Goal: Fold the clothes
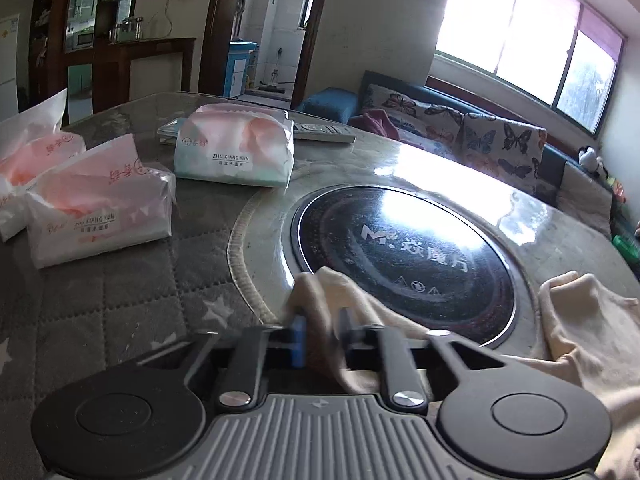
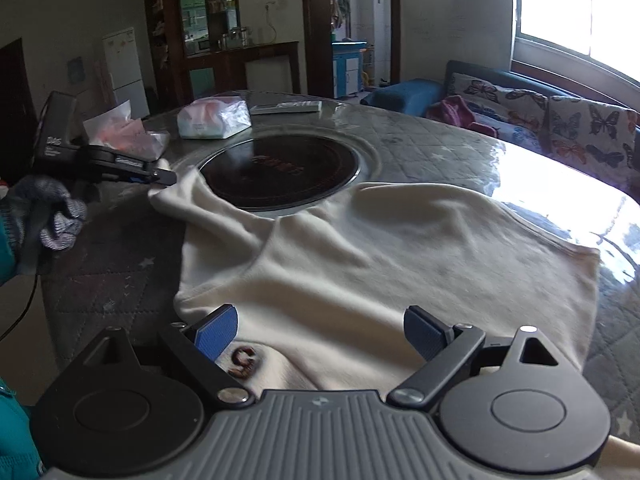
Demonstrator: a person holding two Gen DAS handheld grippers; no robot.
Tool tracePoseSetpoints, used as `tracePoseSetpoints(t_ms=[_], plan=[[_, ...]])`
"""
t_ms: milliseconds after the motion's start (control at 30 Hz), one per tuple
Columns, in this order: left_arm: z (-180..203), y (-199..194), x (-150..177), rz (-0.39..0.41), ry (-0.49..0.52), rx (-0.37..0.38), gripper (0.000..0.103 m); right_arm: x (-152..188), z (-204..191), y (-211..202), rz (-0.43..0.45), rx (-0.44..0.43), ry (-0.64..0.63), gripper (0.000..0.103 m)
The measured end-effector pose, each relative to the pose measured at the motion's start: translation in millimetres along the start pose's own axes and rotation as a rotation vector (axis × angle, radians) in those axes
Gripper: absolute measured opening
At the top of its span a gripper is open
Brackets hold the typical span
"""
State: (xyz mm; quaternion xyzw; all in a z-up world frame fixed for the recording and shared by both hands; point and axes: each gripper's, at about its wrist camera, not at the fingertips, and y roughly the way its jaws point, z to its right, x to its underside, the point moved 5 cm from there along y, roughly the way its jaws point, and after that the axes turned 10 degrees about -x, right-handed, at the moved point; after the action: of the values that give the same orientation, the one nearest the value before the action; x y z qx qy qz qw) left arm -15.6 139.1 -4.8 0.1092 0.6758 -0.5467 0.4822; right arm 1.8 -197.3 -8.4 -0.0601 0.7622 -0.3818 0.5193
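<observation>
Left gripper (image 2: 162,176), held by a gloved hand (image 2: 48,216), pinches one corner of the cream shirt (image 2: 360,248) at the far left, pulling it into a stretched point beside the round black cooktop (image 2: 280,168). Soft and wrinkled, the shirt lies spread across the middle of the grey quilted table (image 2: 112,276), with a small brown mark at its near edge. Right gripper (image 2: 320,334) hangs over that near edge with its blue pads (image 2: 218,332) wide apart, gripping nothing.

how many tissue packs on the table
3: one near the remote control, one nearer on the left, one partly hidden behind it at the left edge.
</observation>
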Motion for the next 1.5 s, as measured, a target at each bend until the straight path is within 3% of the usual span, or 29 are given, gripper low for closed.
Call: tracePoseSetpoints(t_ms=[200, 333, 400, 467, 533, 600, 667, 833, 1000, 1033, 1067, 1133, 1300, 1500], plan=[[14, -6, -27, 0.098, 0.071, -0.011, 0.005, -6, -33, 11, -0.019, -0.108, -0.07, 0.084], [24, -11, -39, 0.127, 0.088, 0.006, 0.005, -9, -57, 25, -0.054, -0.151, -0.167, 0.07], [27, -14, -42, 0.135, 0.092, 0.014, 0.005, -7, -67, 36, -0.081, -0.167, -0.205, 0.06], [29, -16, -46, 0.14, 0.093, 0.022, 0.005, -5, -76, 47, -0.11, -0.176, -0.235, 0.042], [29, -18, -48, 0.15, 0.095, 0.026, 0.005, -4, -81, 55, -0.12, -0.168, -0.261, 0.035], [27, -26, -50, 0.173, 0.088, 0.031, 0.005, -5, -83, 55, -0.115, -0.162, -0.27, 0.016], [22, -33, -51, 0.195, 0.078, 0.036, 0.005, -8, -79, 49, -0.109, -0.231, -0.209, 0.003], [3, -20, -28, 0.138, 0.108, -0.059, 0.005, 1, -85, 43, -0.143, -0.312, -0.209, 0.002], [-12, -2, -12, 0.057, 0.11, -0.133, 0.01, 0, -78, 26, -0.101, -0.297, -0.181, 0.012], [-13, -2, -13, 0.059, 0.105, -0.139, 0.011, 0, -72, 19, -0.088, -0.278, -0.165, 0.019], [-14, -3, -14, 0.061, 0.1, -0.146, 0.012, 0, -67, 13, -0.074, -0.258, -0.149, 0.034], [-10, -8, -21, 0.082, 0.096, -0.149, 0.013, 2, -53, 3, -0.052, -0.208, -0.121, 0.042], [35, -22, -36, 0.144, 0.181, -0.058, 0.013, 14, 2, -22, -0.002, -0.036, 0.032, 0.042], [126, -14, -45, 0.102, 0.289, 0.186, 0.013, 38, 43, -45, 0.039, 0.087, 0.18, 0.045]])
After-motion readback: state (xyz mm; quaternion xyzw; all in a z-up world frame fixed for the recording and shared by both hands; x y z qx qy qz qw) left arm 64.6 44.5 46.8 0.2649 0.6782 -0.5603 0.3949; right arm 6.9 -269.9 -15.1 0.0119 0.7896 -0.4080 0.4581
